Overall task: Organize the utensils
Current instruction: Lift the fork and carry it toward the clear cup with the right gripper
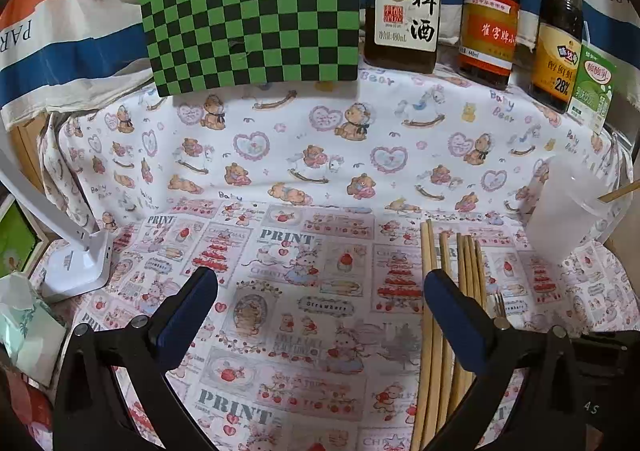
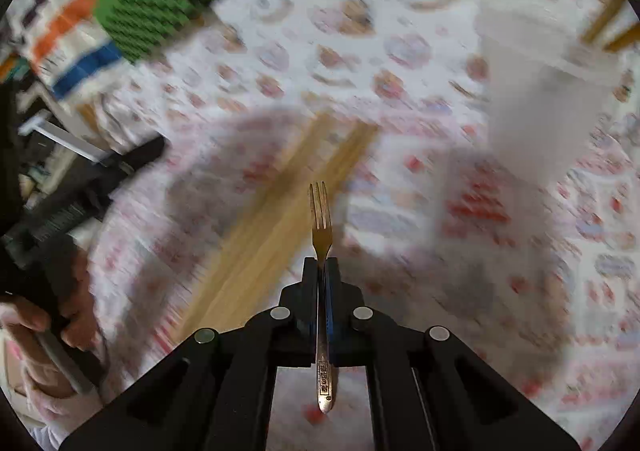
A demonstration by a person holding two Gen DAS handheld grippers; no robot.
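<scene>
My right gripper (image 2: 320, 263) is shut on a small metal fork (image 2: 320, 219), tines pointing forward, held above the cloth. Several wooden chopsticks (image 2: 276, 219) lie below it; they also show in the left wrist view (image 1: 434, 315), side by side at the right. A translucent plastic cup (image 1: 560, 211) stands at the far right with a chopstick (image 1: 618, 193) sticking out of it; it is blurred in the right wrist view (image 2: 536, 91). My left gripper (image 1: 320, 287) is open and empty over the printed cloth, its right finger over the chopsticks. Fork tines (image 1: 499, 303) show beside that finger.
A green checkered board (image 1: 252, 15) and three sauce bottles (image 1: 488, 11) stand at the back, with a green carton (image 1: 592, 91) at the right. A white lamp base (image 1: 76, 263) and a tissue pack (image 1: 28, 323) sit at the left.
</scene>
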